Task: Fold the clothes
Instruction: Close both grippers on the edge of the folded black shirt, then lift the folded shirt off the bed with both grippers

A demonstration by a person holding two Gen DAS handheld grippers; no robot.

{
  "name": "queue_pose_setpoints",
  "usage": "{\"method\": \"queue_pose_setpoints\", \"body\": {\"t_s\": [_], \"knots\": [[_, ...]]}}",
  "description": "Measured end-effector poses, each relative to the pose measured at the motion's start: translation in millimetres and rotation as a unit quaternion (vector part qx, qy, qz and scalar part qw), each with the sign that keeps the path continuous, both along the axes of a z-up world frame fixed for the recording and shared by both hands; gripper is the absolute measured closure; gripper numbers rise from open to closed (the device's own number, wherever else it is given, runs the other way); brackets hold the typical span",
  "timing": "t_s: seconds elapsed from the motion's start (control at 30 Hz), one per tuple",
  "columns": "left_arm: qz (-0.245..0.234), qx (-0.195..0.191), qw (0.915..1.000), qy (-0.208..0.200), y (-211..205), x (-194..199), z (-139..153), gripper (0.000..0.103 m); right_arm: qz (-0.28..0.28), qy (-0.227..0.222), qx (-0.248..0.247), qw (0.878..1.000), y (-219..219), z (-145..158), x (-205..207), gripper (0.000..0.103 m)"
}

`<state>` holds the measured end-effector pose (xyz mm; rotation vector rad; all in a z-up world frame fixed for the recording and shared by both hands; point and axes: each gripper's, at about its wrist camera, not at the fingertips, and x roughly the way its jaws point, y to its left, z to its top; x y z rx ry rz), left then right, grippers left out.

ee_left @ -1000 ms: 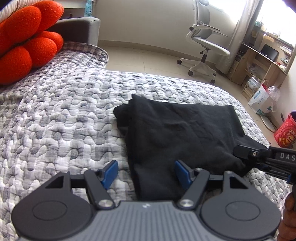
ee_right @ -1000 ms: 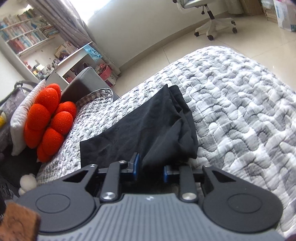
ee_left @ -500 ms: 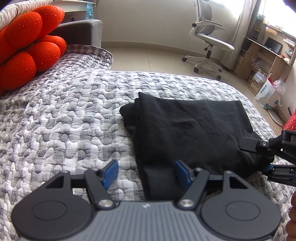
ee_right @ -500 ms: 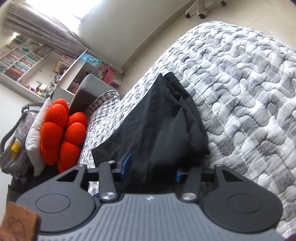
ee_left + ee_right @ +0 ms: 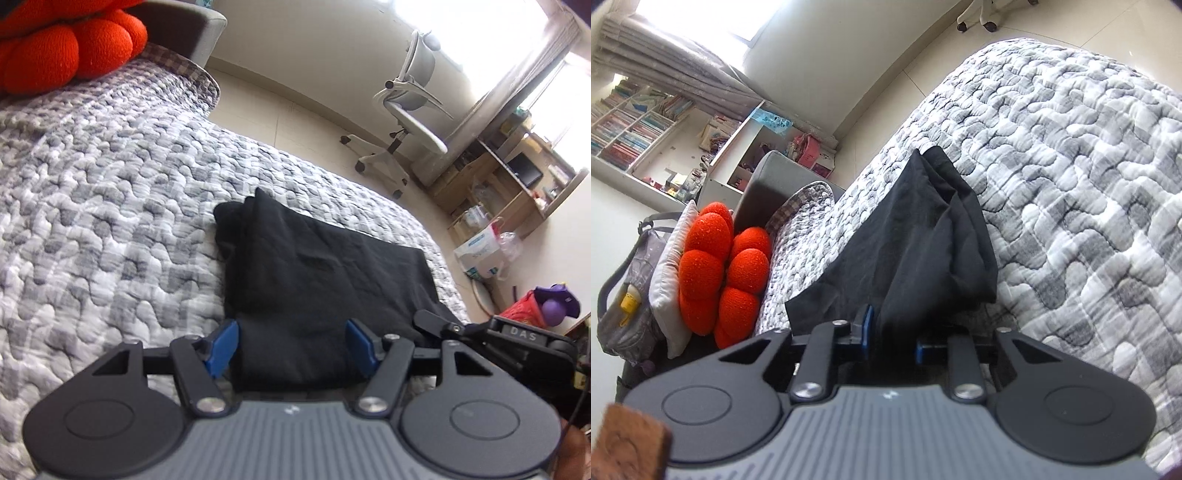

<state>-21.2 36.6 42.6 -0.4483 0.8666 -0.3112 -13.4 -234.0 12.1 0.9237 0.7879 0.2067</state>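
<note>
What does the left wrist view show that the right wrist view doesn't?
Left wrist only: the whole office chair, a wooden desk, a white bag on the floor, and the right claw at the garment's corner. Right wrist only: bookshelves and a grey bag. Both: the black garment, quilted bedspread and orange cushion.
</note>
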Motion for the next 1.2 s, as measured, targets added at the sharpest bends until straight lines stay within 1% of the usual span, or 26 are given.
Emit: {"method": "queue_pose_setpoints", "body": {"t_s": [0.13,0.17,0.2,0.3,0.33,0.4,0.53,0.63,0.67,0.73,0.87,0.97,1.03,1.13,1.2], "knots": [[0.007,-0.031,0.9994,0.011,4,-7,-2,0.038,-0.014,0.006,0.038,0.999,-7,1,-1,0.081],[0.013,-0.043,0.9988,0.022,6,-9,-3,0.038,-0.017,0.008,0.042,0.999,-8,2,-1,0.081],[0.019,-0.062,0.9973,0.034,10,-10,-4,0.038,-0.019,0.009,0.042,0.999,-9,2,0,0.081],[0.025,-0.108,0.9927,0.046,17,-17,-5,0.038,-0.026,0.015,0.045,0.999,-12,-1,0,0.081],[0.024,-0.102,0.9933,0.048,14,-18,-5,0.038,-0.028,0.017,0.049,0.998,-13,-2,-1,0.081],[0.025,-0.101,0.9928,0.06,7,-20,-7,0.038,-0.028,0.017,0.048,0.998,-13,-1,-2,0.081],[0.015,-0.148,0.9857,0.079,0,-28,-12,0.036,-0.028,0.013,0.044,0.999,-12,1,-2,0.081],[0.016,-0.121,0.9905,0.064,-15,-23,-18,0.036,-0.029,0.017,0.044,0.998,-12,0,-2,0.081],[0.022,-0.122,0.9901,0.066,-19,-19,-22,0.036,-0.03,0.018,0.045,0.998,-11,-1,-2,0.081],[0.03,-0.133,0.9888,0.061,-25,-15,-27,0.036,-0.036,0.023,0.057,0.997,-12,-2,-2,0.081],[0.046,-0.155,0.9856,0.049,-38,-8,-36,0.034,-0.055,0.035,0.102,0.993,-20,-5,-5,0.082],[0.058,-0.171,0.9827,0.041,-47,-3,-42,0.034,-0.058,0.038,0.108,0.992,-22,-4,-7,0.083],[0.071,-0.18,0.9806,0.032,-48,0,-45,0.035,-0.057,0.039,0.107,0.992,-23,-4,-7,0.084],[0.083,-0.18,0.9801,0.018,-43,3,-45,0.041,-0.057,0.041,0.107,0.992,-25,-4,-7,0.084],[0.092,-0.179,0.9794,0.013,-38,1,-44,0.05,-0.056,0.039,0.106,0.992,-26,-3,-8,0.085]]}}
